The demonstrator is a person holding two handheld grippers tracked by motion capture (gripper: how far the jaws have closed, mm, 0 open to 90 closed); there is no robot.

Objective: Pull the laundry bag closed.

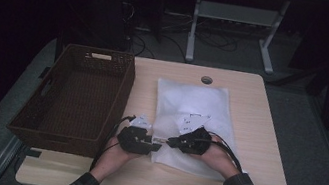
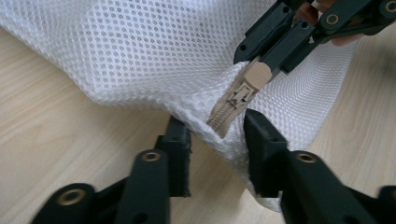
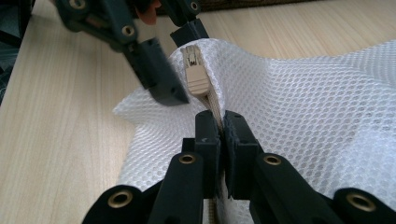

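Close in, the right claw [image 3: 221,122] is clamped tight on the beige zipper tape of the white mesh bag [image 3: 299,93], its two black jaws pressed together just behind the zipper slider [image 3: 196,77]. The slider sits right at the raised corner of the bag, so the zip looks to be at one end of its run; whether it is fully shut or fully open cannot be told from here. Opposite it, the left claw [image 2: 217,140] straddles that same corner, jaws set either side of the bunched mesh and the zipper end [image 2: 233,105]. They look close on the fabric, but the pads are not plainly pressing. From above, both hands meet at the near left corner of the bag, which lies flat on the counter [image 1: 253,153], lifted only at that corner. Further left stands the brown woven basket [image 1: 44,103], nothing visible in it. By the look of things the zipper work is barely begun, and the bag is not yet in the basket.
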